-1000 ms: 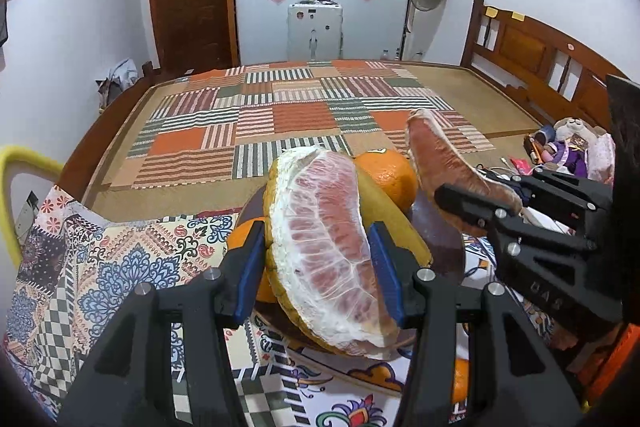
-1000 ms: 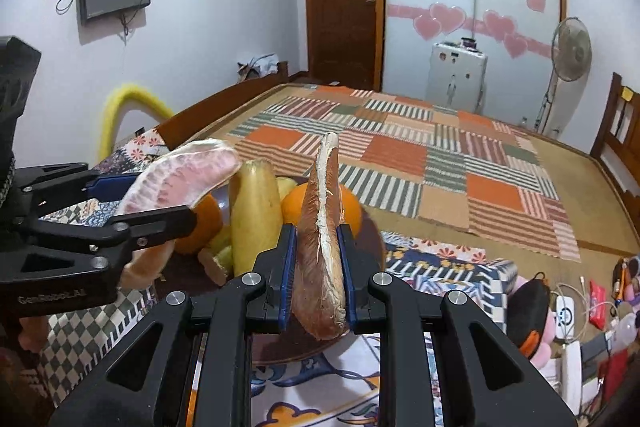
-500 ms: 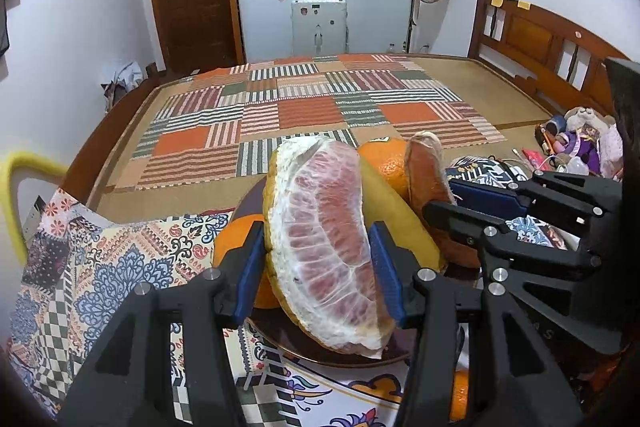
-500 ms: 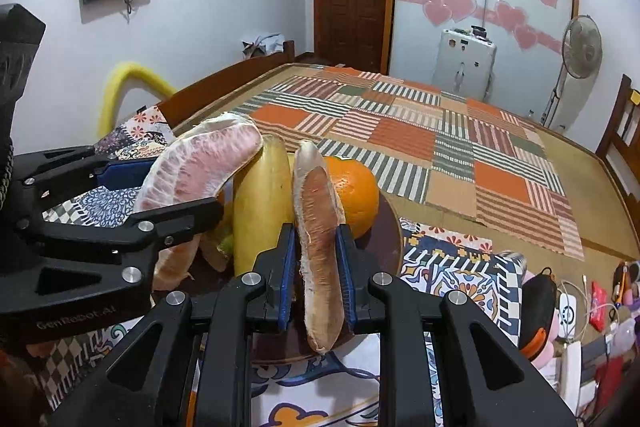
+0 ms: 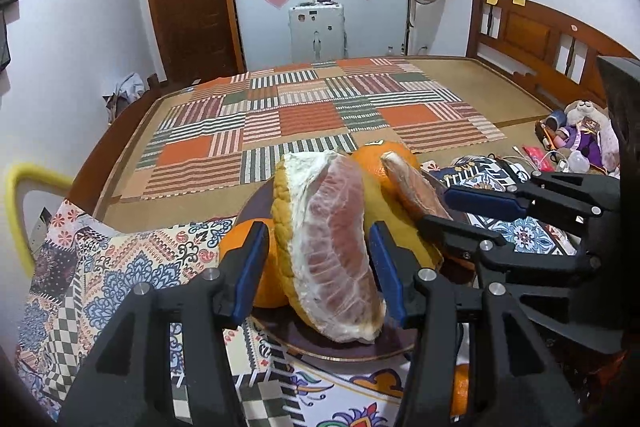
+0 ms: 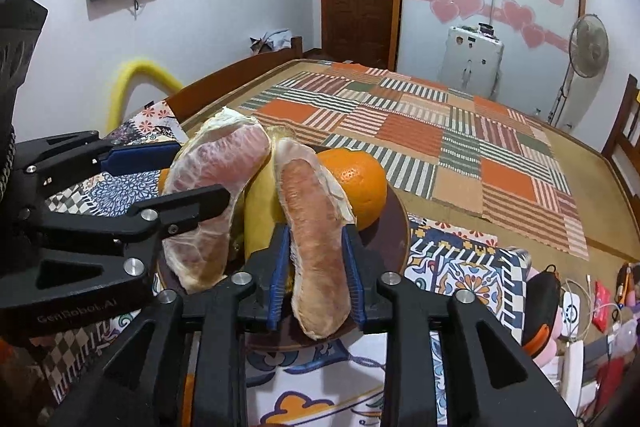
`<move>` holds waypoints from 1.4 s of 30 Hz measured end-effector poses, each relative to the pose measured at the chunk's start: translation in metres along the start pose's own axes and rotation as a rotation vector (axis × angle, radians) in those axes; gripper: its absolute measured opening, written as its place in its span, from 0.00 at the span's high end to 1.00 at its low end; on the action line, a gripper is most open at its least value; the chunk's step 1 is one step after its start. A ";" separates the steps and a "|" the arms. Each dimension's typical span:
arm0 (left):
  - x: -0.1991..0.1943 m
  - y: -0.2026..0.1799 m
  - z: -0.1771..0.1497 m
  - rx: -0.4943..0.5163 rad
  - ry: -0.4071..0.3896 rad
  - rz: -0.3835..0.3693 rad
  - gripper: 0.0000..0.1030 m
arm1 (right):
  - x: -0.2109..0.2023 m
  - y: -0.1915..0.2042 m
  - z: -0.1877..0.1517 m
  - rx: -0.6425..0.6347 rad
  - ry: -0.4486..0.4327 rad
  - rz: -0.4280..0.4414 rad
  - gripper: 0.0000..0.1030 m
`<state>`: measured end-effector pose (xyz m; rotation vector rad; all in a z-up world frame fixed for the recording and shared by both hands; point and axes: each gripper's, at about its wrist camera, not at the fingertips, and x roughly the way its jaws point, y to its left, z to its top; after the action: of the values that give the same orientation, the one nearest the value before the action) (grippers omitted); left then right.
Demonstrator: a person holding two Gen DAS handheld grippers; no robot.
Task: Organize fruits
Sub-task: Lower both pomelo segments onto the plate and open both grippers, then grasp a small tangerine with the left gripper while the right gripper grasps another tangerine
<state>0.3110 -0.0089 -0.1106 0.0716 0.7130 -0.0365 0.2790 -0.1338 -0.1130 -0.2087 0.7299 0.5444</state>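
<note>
Left fingers [image 5: 320,267]: you have them set around the big pomelo wedge [image 5: 332,247], one blue pad on each side; they look to be gripping it, though the left pad's contact is hard to see.
Big wedge: it stands upright between your left fingers, rind at the back, its lower end on the plate [image 5: 352,351].
Right fingers [image 6: 316,267]: they are easing open, with the thin pomelo slice [image 6: 316,239] between the pads; small gaps show along both pads.
Thin slice: it leans away from your right fingers, its far end against the banana [image 6: 260,211] and the orange [image 6: 356,187].
Plate: dark, just ahead of both pairs of fingers, on the patterned cloth [image 5: 120,267] that covers the worktop.
Other fruit: a second orange [image 5: 260,267] sits just left of your left fingers, behind the left pad.
Between your hands: the banana lies between the wedge and the slice.
Beyond the fingertips: a bed with a striped patchwork cover [image 5: 312,119].
</note>
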 end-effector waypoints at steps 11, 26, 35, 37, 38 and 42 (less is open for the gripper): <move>-0.045 0.010 -0.015 -0.017 -0.013 -0.008 0.50 | -0.046 0.008 -0.012 0.017 -0.040 -0.038 0.73; -0.094 -0.012 -0.063 0.008 0.028 -0.062 0.45 | -0.113 0.033 -0.049 0.060 -0.114 -0.079 0.58; -0.074 -0.027 -0.104 -0.016 0.132 -0.114 0.45 | -0.109 0.032 -0.086 0.125 -0.051 -0.087 0.56; -0.071 -0.031 -0.110 -0.018 0.142 -0.133 0.44 | -0.106 0.032 -0.091 0.128 -0.038 -0.088 0.56; -0.070 -0.032 -0.112 -0.020 0.145 -0.144 0.44 | -0.106 0.032 -0.095 0.128 -0.035 -0.088 0.56; -0.068 -0.039 -0.114 -0.016 0.146 -0.157 0.44 | -0.101 0.031 -0.102 0.141 -0.014 -0.074 0.56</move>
<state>0.1830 -0.0381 -0.1546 0.0032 0.8635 -0.1769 0.1417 -0.1854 -0.1183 -0.1001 0.7406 0.4217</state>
